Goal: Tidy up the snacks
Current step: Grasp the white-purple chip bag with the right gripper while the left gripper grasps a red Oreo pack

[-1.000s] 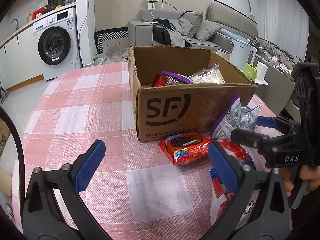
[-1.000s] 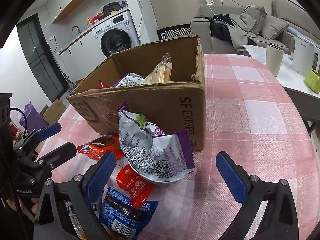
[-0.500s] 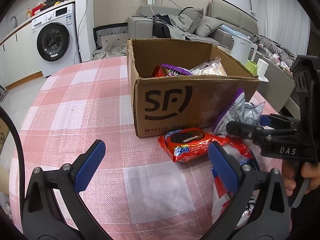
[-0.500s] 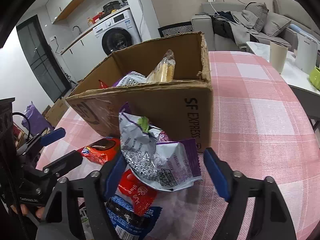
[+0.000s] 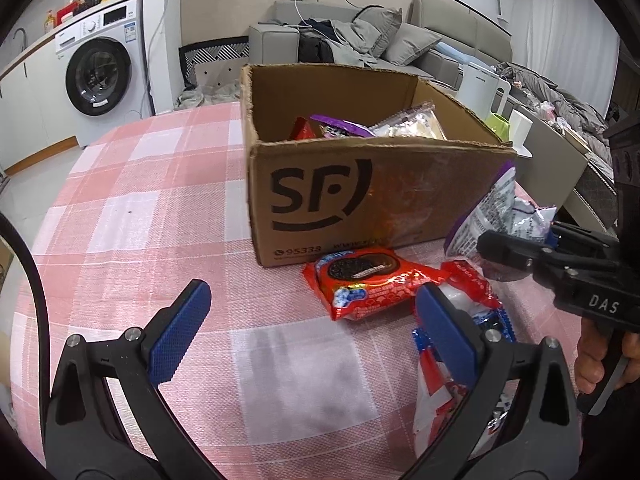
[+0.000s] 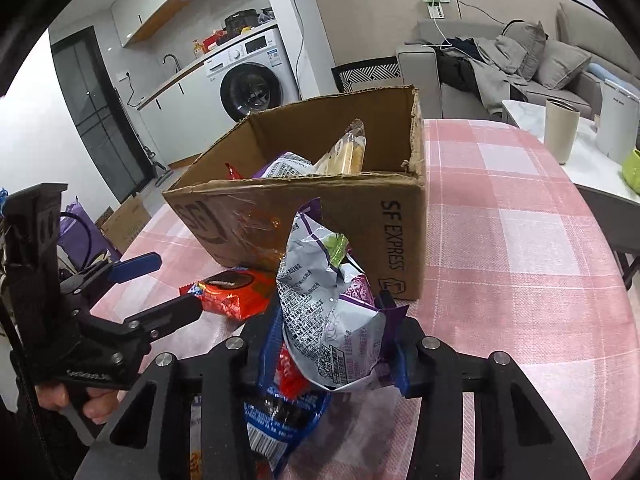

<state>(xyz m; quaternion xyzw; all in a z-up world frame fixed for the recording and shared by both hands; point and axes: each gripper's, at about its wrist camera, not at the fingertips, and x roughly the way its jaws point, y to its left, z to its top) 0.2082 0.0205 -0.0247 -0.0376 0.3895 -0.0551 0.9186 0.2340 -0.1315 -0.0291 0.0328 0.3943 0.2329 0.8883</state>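
A brown SF cardboard box [image 5: 360, 188] stands on the pink checked tablecloth and holds several snack packs; it also shows in the right wrist view [image 6: 320, 208]. My right gripper [image 6: 332, 344] is shut on a purple and silver snack bag [image 6: 328, 300], held upright in front of the box; the bag also shows in the left wrist view [image 5: 496, 216]. A red Oreo pack [image 5: 368, 280] lies in front of the box. My left gripper [image 5: 312, 328] is open and empty, low over the cloth, left of the Oreo pack.
More loose snack packs [image 5: 452, 364] lie on the table at the right, under my right gripper. A blue pack [image 6: 280, 412] lies below the held bag. A side table with a cup [image 6: 560, 132] stands to the right. A washing machine [image 5: 100, 72] and a sofa stand behind.
My right gripper has closed on the purple and silver bag and lifted it upright. My left gripper has stayed open and moved slightly toward the box.
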